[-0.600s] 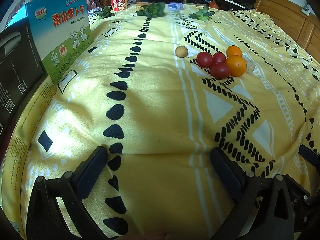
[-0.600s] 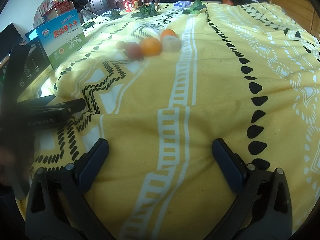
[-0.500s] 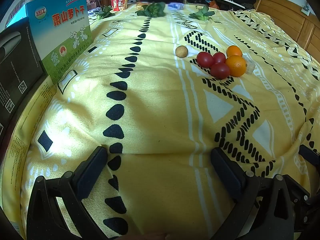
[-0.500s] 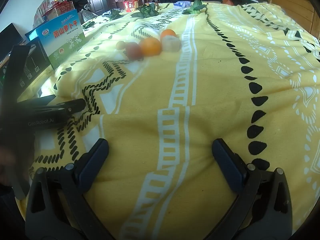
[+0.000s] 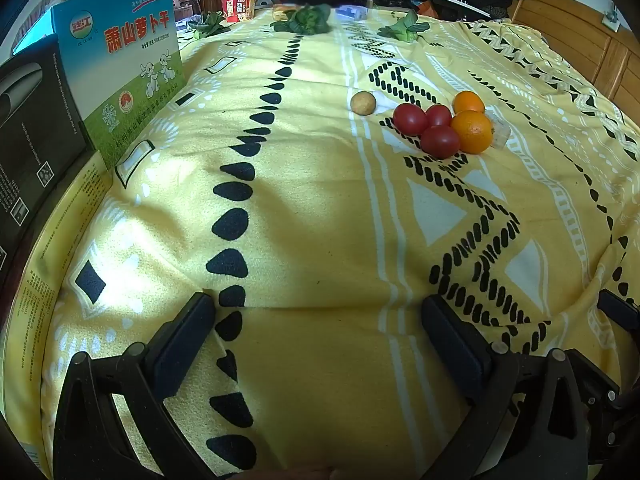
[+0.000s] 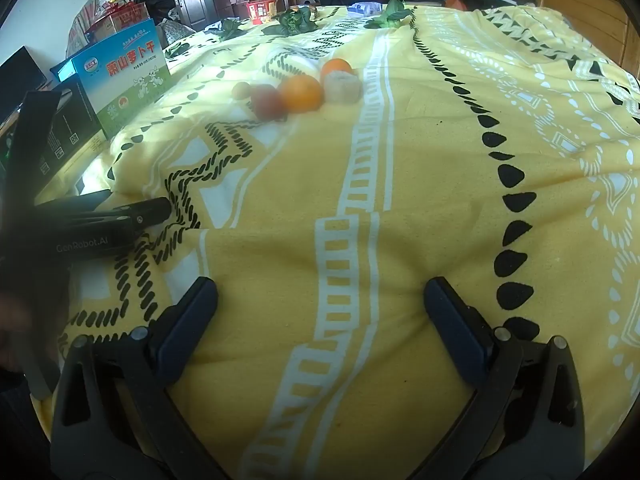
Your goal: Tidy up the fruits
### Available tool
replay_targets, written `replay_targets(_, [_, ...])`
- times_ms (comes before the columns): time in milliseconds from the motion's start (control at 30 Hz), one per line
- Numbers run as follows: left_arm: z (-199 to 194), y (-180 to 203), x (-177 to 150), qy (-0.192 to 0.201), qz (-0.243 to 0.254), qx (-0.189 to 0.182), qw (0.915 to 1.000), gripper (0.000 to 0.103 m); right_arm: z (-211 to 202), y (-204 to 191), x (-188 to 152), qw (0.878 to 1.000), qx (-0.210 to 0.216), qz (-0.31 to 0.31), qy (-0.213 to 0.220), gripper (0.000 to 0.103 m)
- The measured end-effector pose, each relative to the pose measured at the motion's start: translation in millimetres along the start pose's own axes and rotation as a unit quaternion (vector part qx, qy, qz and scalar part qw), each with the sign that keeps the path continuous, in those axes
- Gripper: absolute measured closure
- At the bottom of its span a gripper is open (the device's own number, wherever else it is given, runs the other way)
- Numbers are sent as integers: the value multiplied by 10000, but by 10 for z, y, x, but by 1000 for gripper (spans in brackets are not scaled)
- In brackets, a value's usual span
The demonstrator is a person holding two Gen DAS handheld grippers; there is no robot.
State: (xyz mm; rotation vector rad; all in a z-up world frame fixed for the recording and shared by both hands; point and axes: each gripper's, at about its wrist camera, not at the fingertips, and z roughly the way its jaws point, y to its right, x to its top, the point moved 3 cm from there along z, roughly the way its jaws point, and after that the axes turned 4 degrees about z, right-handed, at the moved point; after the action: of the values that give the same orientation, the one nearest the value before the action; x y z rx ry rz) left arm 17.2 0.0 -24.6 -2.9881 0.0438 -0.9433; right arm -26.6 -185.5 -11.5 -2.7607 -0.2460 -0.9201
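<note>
both grippers released – left gripper (image 5: 316, 316) and right gripper (image 6: 320, 300) empty over the yellow bedspread (image 5: 320, 220), well short of the tomatoes (image 5: 439, 141) and oranges (image 5: 472, 131).

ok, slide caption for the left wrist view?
Open left gripper over yellow cloth, facing tomatoes and oranges.

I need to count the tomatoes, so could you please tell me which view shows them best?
The left wrist view: three red tomatoes appear sharp and separate beside two oranges. The right wrist view blurs them into one reddish blob.
</note>
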Motion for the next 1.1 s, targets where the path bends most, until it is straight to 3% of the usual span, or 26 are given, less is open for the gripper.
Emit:
replay_targets(700, [-17, -19, -6, 2, -47, -74, 10000, 0, 0, 3, 5, 10000, -27, -8, -13, 0])
replay_targets(900, [-44, -10, -25, -40, 0, -75, 10000, 0, 24, -68, 13, 9979, -571, -2, -315, 0])
replay_targets(1033, [-98, -4, -73, -63, 70, -64, 9999, 0, -8, -3, 39, 9932, -810, 643, -538, 0])
replay_targets(1100, [-125, -10, -102, -39, 81, -67, 9999, 0, -36, 36, 32, 9903, -948, 925, -432, 0])
